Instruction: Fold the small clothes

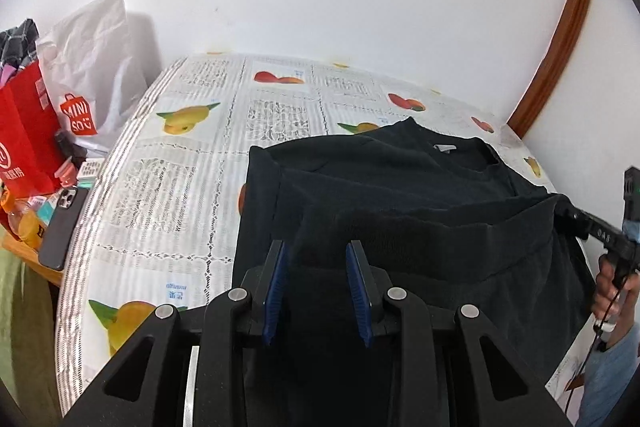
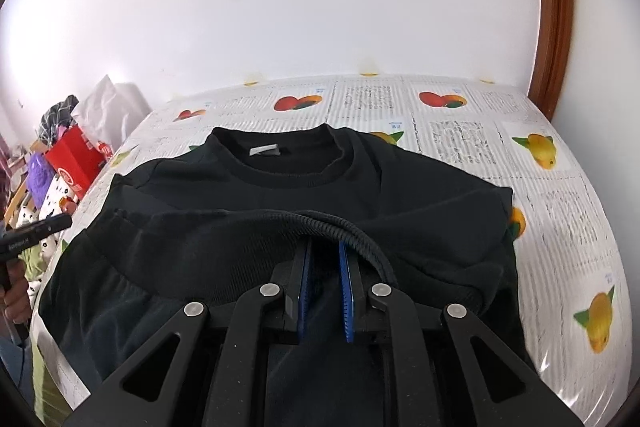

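The black sweatshirt (image 2: 304, 187) lies on the desk (image 2: 560, 195), collar at the far end with its white label up, and I've got the ribbed hem (image 2: 348, 231) lifted off the surface and hanging toward the collar. My right claw (image 2: 326, 259) is nearly closed, pads pinching the hem's right corner, with the ribbing curling over the top of the fingers. My left claw (image 1: 316, 259) stands a little wider, with dark cloth bunched between the blue pads (image 1: 276, 287); I read that as a grip on the left corner, though the black on black makes the contact hard to see. The fabric sags between the two claws.

This looks like the bottom-to-top fold, about midway: hem raised, not yet laid down. Next I'd need to carry both corners level toward the collar, keeping the hem taut so it lands straight across the shoulders, then release.

Around it, the fruit-print tablecloth (image 1: 180, 167). Off the desk's left edge sit a red bag (image 1: 24, 135), a white Miniso bag (image 1: 88, 67) and a dark phone (image 1: 64, 223).
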